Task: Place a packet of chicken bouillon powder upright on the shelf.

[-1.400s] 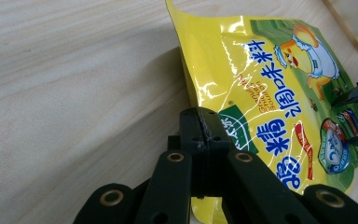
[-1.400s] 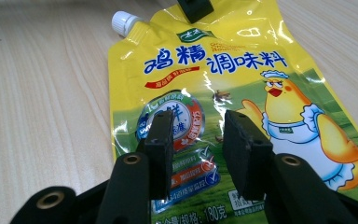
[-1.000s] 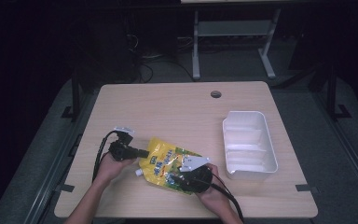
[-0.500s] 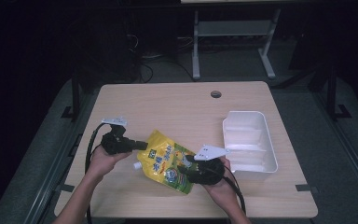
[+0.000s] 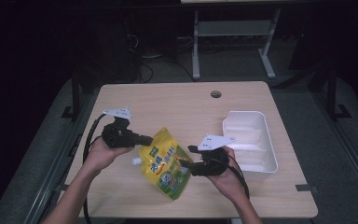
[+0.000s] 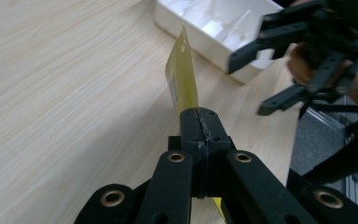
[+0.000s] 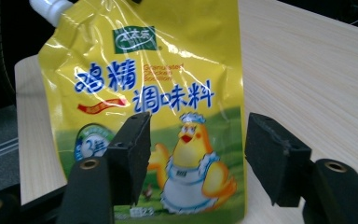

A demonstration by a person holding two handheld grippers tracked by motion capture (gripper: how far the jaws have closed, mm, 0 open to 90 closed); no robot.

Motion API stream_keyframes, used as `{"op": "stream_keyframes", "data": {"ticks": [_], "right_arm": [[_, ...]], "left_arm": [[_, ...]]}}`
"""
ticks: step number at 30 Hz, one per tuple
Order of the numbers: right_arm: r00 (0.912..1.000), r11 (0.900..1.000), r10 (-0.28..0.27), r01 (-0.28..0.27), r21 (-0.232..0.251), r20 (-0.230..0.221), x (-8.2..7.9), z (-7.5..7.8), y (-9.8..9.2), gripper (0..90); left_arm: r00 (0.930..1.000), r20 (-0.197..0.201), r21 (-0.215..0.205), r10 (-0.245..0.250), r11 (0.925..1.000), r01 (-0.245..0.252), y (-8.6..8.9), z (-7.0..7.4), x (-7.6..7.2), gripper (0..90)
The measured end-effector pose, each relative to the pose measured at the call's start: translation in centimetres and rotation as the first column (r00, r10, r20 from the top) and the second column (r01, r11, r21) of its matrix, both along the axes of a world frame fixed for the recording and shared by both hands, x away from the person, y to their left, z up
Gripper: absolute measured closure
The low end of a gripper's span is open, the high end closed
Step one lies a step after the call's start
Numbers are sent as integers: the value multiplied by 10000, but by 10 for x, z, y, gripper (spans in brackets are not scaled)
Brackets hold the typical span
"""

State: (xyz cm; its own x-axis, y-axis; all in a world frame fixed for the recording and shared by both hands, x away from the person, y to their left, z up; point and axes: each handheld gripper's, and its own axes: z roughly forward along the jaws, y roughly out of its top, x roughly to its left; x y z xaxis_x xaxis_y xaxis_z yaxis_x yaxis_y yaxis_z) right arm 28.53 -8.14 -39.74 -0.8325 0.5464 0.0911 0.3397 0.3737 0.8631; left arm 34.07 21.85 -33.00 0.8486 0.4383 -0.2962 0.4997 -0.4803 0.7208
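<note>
The high view is dim around its edges, the room behind nearly black, while light from above falls evenly on the pale table [image 5: 177,107] and leaves only faint, soft shadows beneath the hands; the picture is slightly soft and grainy. In the left gripper view the near black jaws are fairly sharp, but the other gripper [image 6: 307,56] farther off is blurred; the wood is brightly lit. In the right gripper view the yellow pouch [image 7: 158,93] shows white streaks of glare on its glossy film; its print is readable, the near jaws soft.
</note>
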Motion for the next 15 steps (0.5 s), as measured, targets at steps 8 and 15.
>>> {"op": "stream_keyframes", "data": {"ticks": [8, 15], "right_arm": [[9986, 9983, 529, -530, 234, 48, 10, 15, 5, 327], [9935, 9906, 1138, -1132, 762, -39, 15, 16, 10, 329]], "left_arm": [[9946, 411, 215, -953, 9953, 944, -22, 25, -10, 900], [9784, 765, 694, -1920, 9799, 1868, -43, 40, -23, 900]]}}
